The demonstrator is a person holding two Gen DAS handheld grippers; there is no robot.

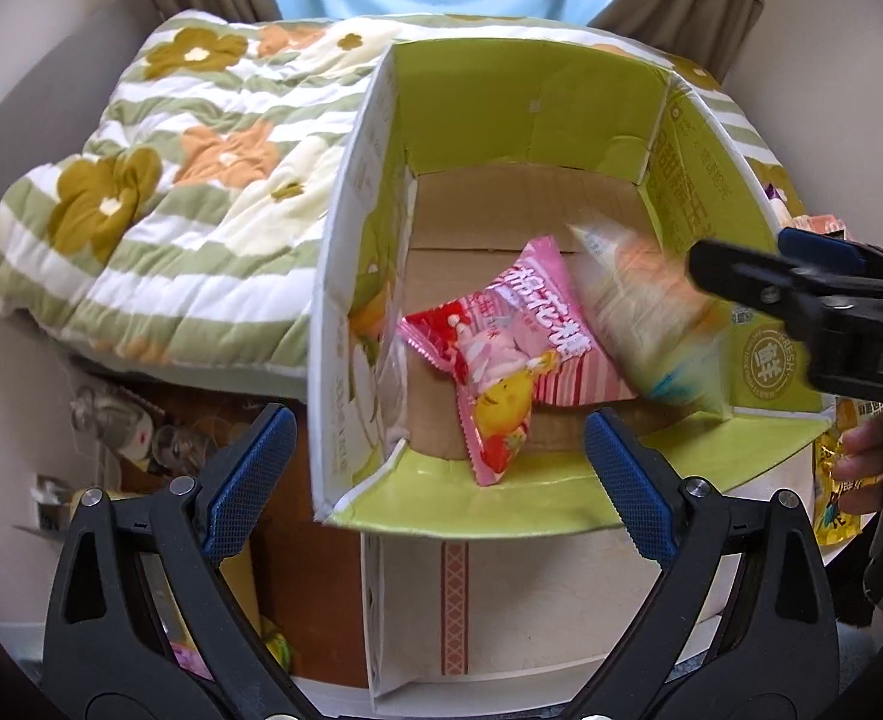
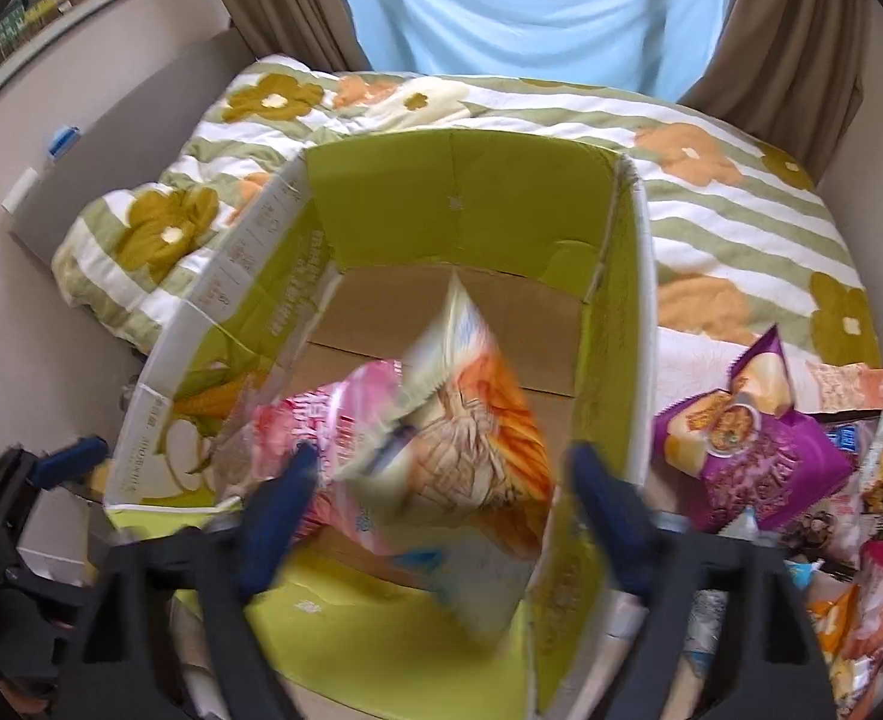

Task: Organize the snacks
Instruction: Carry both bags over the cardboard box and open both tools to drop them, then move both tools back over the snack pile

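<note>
Left wrist view: left tool (image 1: 438,456) jaws apart, empty, above cardboard box (image 1: 561,108); pink snack packet (image 1: 501,360) lies on box floor.
Right wrist view: right tool (image 2: 441,495) jaws apart; blurred orange-and-white snack bag (image 2: 459,420) loose between them, over box interior.

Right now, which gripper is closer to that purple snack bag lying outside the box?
Right. The right gripper hangs over the box, with the purple snack bag just beyond its wall; the left gripper is at the box's opposite side.
</note>
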